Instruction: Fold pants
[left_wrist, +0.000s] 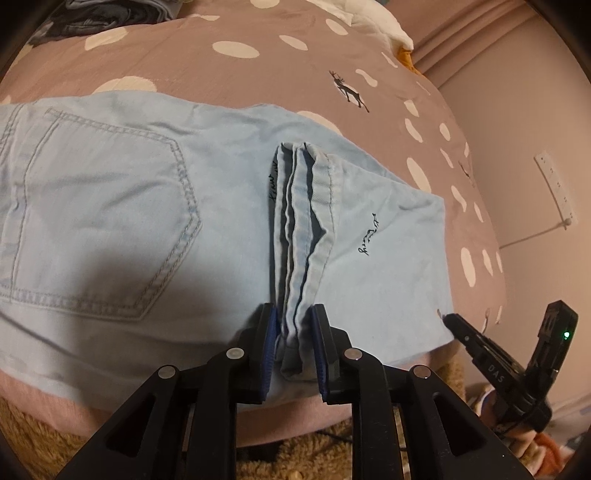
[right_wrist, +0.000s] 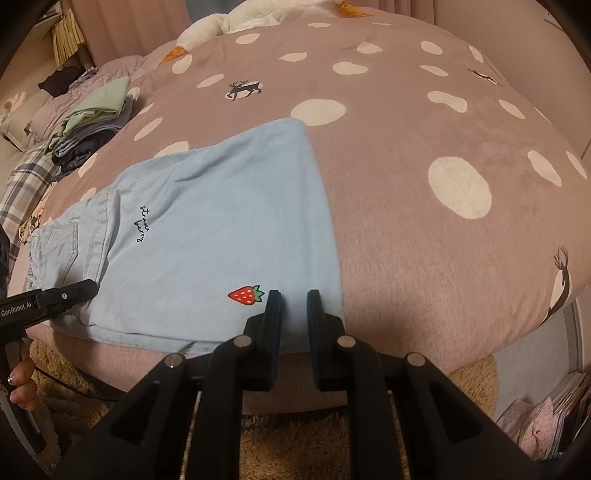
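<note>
The left hand-held gripper (left_wrist: 293, 332) clamps the stacked hems of the pants (left_wrist: 122, 206), which lie folded on the bed (left_wrist: 258, 66). The right hand-held gripper (right_wrist: 294, 301) stands narrowly parted above the fold, at 3 o'clock.

The pants (right_wrist: 207, 236) carry cursive "strawberry"; the left gripper (right_wrist: 83, 290) reads "GenRobot.AI"; the right gripper (left_wrist: 448, 319) reads "DAS".

The left gripper (left_wrist: 293, 332) pinches the stacked hems of the pants (left_wrist: 110, 206) between its two blue pads. The right gripper (right_wrist: 294, 306) sits low over the cloth, fingers a little apart, holding nothing.
</note>
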